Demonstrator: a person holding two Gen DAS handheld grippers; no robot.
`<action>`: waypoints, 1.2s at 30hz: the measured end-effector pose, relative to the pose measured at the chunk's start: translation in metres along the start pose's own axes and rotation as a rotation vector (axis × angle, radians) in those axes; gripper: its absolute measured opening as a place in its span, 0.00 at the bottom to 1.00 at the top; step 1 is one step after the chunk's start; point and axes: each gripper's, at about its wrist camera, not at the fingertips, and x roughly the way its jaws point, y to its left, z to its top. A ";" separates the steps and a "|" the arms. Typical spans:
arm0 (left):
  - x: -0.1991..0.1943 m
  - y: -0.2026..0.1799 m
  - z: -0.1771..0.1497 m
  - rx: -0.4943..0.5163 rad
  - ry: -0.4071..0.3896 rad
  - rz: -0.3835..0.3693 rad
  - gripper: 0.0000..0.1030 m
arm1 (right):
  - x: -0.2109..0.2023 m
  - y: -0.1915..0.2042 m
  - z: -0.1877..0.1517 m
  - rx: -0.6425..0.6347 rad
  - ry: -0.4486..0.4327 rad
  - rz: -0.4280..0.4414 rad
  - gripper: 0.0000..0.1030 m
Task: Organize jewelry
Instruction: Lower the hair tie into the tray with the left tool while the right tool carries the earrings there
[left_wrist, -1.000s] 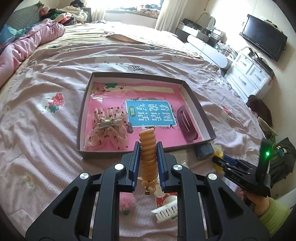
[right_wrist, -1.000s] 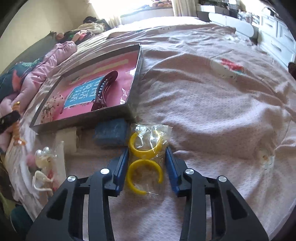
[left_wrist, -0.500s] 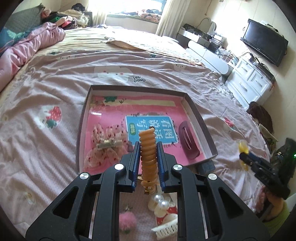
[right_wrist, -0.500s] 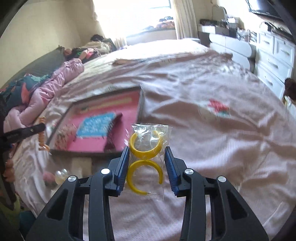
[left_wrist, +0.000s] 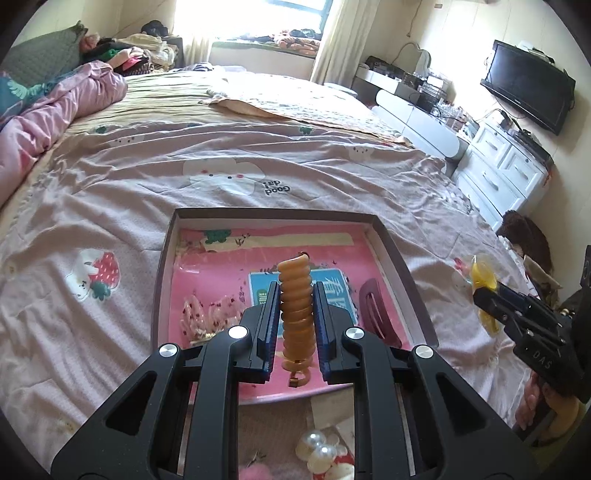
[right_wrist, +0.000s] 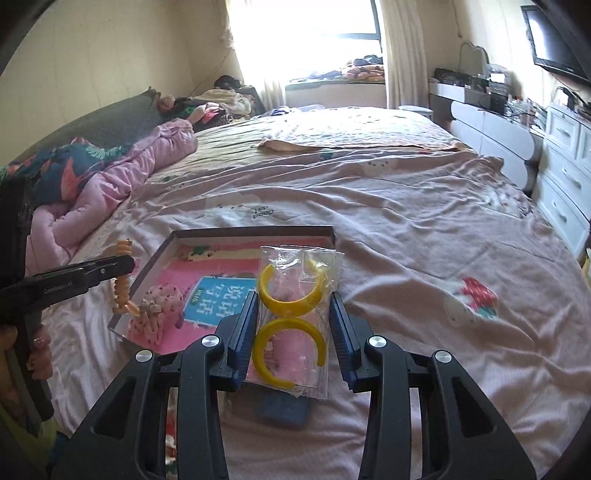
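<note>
My left gripper jaws grip one orange spiral hair tie; right gripper jaws pinch one bag holding two yellow hoops, centre frame.

My right hand has lifted the clear bag of yellow hoop earrings off the bedspread, where it lay a second ago beside the blue sponge; it now hangs above the near corner of the box. My left hand has carried the orange spiral hair tie forward, from short of the box's near wall to over its pink floor.
</note>
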 end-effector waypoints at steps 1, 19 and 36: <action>0.003 0.001 0.000 -0.010 0.001 0.000 0.11 | 0.003 0.001 0.002 -0.005 0.001 0.000 0.35; 0.061 0.006 -0.025 0.004 0.084 0.013 0.11 | 0.073 0.007 0.014 -0.016 0.066 -0.009 0.35; 0.074 0.018 -0.029 -0.002 0.097 0.001 0.17 | 0.119 0.003 0.019 -0.027 0.134 -0.021 0.35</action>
